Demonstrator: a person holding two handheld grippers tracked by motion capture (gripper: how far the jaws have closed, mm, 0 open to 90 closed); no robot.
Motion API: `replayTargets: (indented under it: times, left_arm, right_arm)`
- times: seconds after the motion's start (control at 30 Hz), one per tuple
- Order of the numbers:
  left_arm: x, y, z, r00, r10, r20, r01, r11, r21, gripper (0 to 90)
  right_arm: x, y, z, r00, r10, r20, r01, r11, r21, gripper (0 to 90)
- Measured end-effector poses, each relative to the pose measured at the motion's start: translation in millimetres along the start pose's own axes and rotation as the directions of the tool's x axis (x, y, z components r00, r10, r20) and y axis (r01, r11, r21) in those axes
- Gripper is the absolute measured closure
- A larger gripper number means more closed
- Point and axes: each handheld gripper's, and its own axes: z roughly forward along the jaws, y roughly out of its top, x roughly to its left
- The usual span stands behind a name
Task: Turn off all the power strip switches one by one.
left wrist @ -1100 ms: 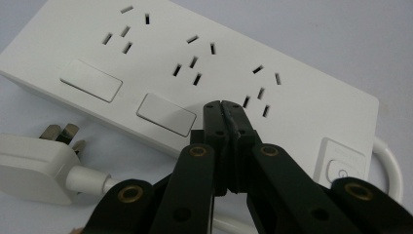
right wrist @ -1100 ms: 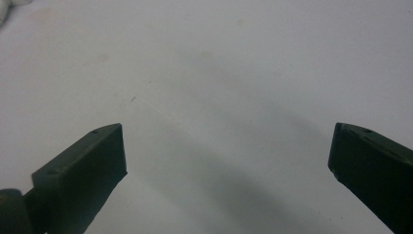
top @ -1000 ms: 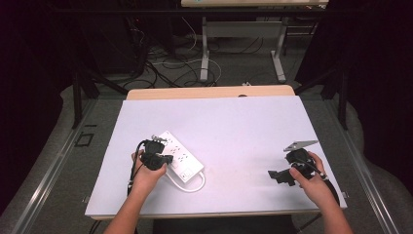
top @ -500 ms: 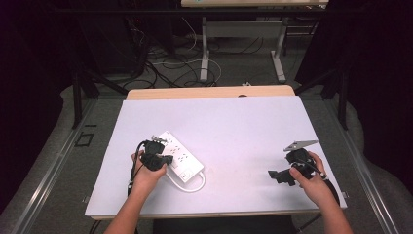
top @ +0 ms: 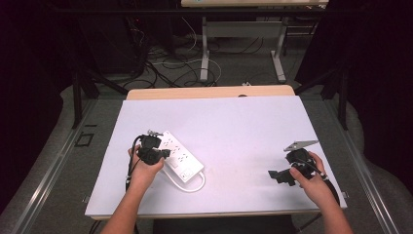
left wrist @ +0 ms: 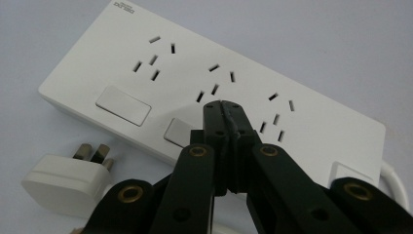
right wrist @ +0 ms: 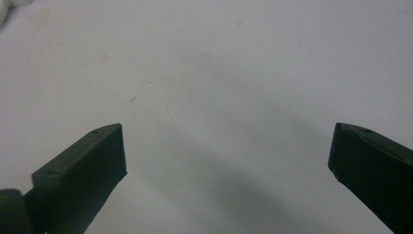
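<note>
A white power strip point(top: 181, 156) lies slantwise on the white table point(top: 234, 126), left of the middle. In the left gripper view the strip point(left wrist: 146, 83) shows several socket groups and flat rocker switches. Its white plug point(left wrist: 65, 178) lies loose on the table beside it, prongs up toward the strip. My left gripper point(top: 163, 154) point(left wrist: 223, 105) hovers over the strip's left side, jaws shut together with nothing between them. My right gripper point(top: 273, 175) point(right wrist: 226, 161) rests far right near the front edge, jaws wide open over bare table.
The strip's white cord point(top: 192, 187) loops toward the front edge. A wooden tabletop edge point(top: 209, 91) runs behind the white board. Beyond it stand desk legs and floor cables point(top: 185, 63). Dark curtains flank both sides.
</note>
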Motion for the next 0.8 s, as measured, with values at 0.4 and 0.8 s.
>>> replayTargets:
  times: [0.4, 0.8]
  left_arm:
    - [11.2, 3.3, 2.5, 0.9996, -0.024, -0.011, 0.025, 0.9997, 0.006, 90.0]
    - [18.9, 2.4, 6.6, 0.9988, -0.045, -0.018, 0.045, 0.9989, 0.01, 90.0]
  right_arm:
    - [-0.1, -0.1, 0.2, 1.0, 0.0, 0.0, 0.0, 1.0, 0.0, 0.0]
    - [-0.1, -0.1, 0.6, 1.0, -0.002, 0.002, 0.002, 1.0, -0.001, 0.0]
